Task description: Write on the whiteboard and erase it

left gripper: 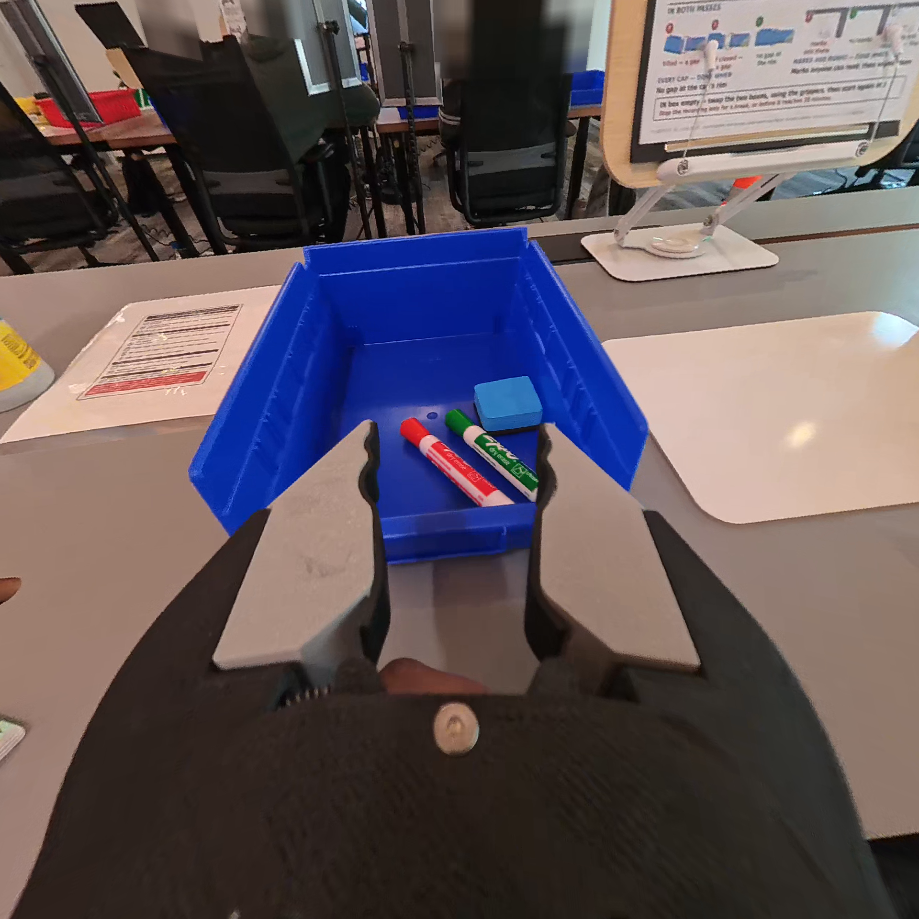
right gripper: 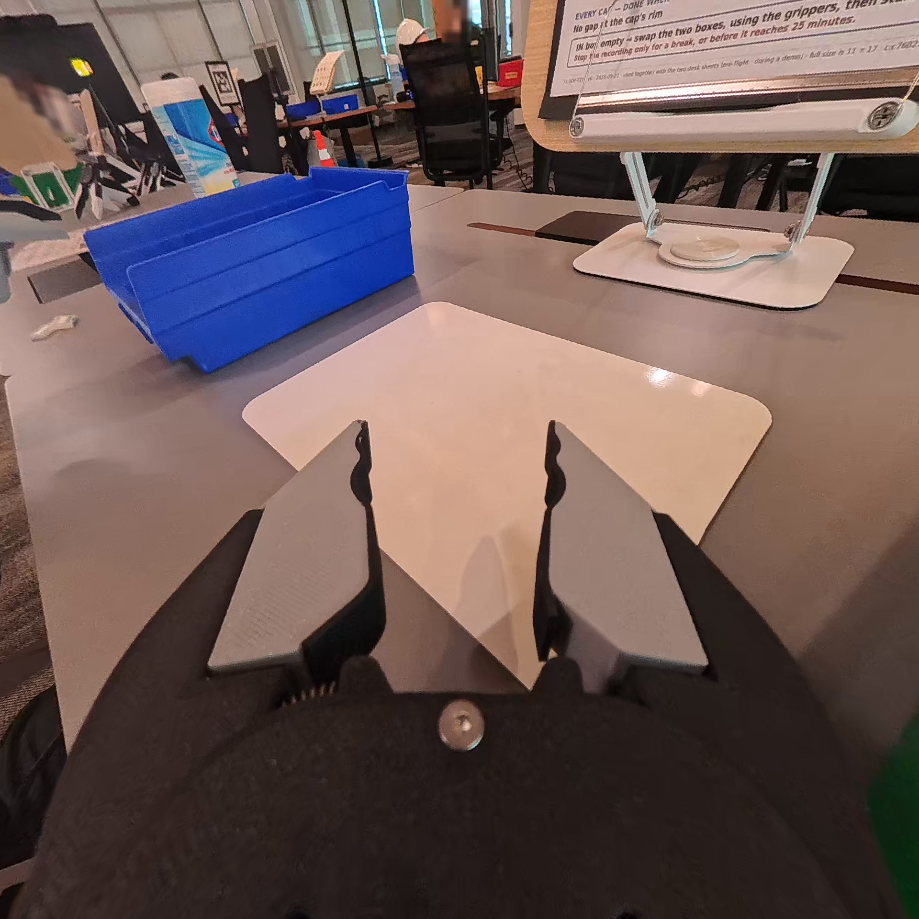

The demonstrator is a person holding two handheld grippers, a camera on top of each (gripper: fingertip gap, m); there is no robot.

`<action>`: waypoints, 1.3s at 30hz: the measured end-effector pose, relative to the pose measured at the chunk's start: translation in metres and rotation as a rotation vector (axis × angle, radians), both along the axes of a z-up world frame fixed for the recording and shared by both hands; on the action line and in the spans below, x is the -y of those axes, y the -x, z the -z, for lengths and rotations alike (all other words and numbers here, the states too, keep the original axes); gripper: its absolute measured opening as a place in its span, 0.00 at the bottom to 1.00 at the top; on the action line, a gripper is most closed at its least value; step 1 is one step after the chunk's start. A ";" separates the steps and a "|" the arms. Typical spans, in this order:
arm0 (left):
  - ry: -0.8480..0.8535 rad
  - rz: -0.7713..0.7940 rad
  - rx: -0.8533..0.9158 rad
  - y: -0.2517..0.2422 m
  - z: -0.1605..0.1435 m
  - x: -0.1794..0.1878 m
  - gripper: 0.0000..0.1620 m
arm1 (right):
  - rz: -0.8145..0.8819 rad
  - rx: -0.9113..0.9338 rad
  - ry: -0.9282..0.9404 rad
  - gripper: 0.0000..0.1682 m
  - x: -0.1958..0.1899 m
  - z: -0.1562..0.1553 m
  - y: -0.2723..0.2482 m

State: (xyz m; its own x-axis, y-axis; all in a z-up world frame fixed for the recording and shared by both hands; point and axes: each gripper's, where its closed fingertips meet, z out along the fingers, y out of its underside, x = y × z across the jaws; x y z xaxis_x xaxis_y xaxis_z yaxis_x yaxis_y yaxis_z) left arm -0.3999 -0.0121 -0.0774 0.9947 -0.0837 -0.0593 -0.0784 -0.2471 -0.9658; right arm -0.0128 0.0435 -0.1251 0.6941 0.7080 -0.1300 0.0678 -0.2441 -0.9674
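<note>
— Nearest to us, what do the two tools do?

— Both are held above the grey table, fingers spread apart, nothing between them. The left gripper points into the blue bin; the right gripper hangs over the white whiteboard.

— And inside the bin?

— A red marker and a green marker lie side by side on its floor, and just behind them a blue eraser. The whiteboard lies flat beside the bin. Farther back stands a white document stand.
</note>
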 end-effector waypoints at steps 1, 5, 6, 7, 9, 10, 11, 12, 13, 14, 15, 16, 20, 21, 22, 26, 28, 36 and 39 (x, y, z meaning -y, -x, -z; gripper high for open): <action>0.001 0.005 -0.006 -0.002 0.001 0.000 0.38 | -0.003 -0.004 0.003 0.41 0.000 0.000 0.000; -0.016 0.057 0.060 -0.016 -0.006 0.003 0.38 | -0.011 -0.011 0.010 0.40 0.001 0.000 -0.001; -0.031 0.083 0.081 -0.022 -0.010 0.005 0.38 | -0.009 -0.011 0.012 0.40 0.001 0.000 -0.002; -0.041 0.095 0.087 -0.024 -0.014 0.006 0.38 | -0.009 -0.009 0.018 0.40 0.000 0.001 -0.002; -0.052 0.085 0.065 -0.023 -0.017 0.007 0.38 | -0.010 -0.005 0.017 0.40 0.000 0.002 -0.001; -0.054 0.081 0.060 -0.021 -0.017 0.008 0.38 | -0.010 -0.005 0.013 0.40 0.000 0.001 -0.001; -0.053 0.082 0.065 -0.020 -0.017 0.007 0.38 | -0.009 -0.006 0.009 0.40 0.001 0.001 -0.001; -0.051 0.083 0.076 -0.019 -0.016 0.007 0.38 | -0.009 -0.010 0.008 0.40 0.001 0.000 -0.002; -0.048 0.085 0.089 -0.018 -0.015 0.006 0.38 | -0.008 -0.014 0.010 0.40 0.001 0.000 -0.002; -0.045 0.087 0.098 -0.018 -0.014 0.006 0.38 | -0.009 -0.019 0.015 0.40 0.000 0.000 -0.002; -0.043 0.087 0.100 -0.017 -0.014 0.006 0.38 | -0.010 -0.023 0.019 0.40 0.000 0.000 -0.003; -0.044 0.084 0.097 -0.016 -0.014 0.006 0.38 | -0.010 -0.026 0.021 0.40 0.000 0.000 -0.003; -0.044 0.090 0.095 -0.018 -0.014 0.007 0.38 | -0.010 -0.023 0.017 0.39 0.000 0.000 -0.002; -0.042 0.093 0.095 -0.019 -0.014 0.007 0.38 | -0.011 -0.020 0.017 0.39 0.000 0.000 -0.002; -0.040 0.092 0.094 -0.019 -0.014 0.007 0.38 | -0.012 -0.018 0.017 0.39 0.000 0.000 -0.002; -0.031 0.102 0.094 -0.022 -0.011 0.006 0.38 | -0.008 -0.016 0.018 0.39 0.000 0.001 -0.002; -0.024 0.111 0.082 -0.024 -0.009 0.005 0.38 | 0.034 -0.004 0.032 0.38 -0.005 0.004 -0.009; -0.013 0.123 0.073 -0.027 -0.006 0.005 0.38 | 0.373 0.250 0.044 0.36 -0.033 0.026 -0.082; -0.013 0.120 0.068 -0.026 -0.006 0.005 0.38 | 0.299 0.235 0.038 0.36 -0.030 0.025 -0.076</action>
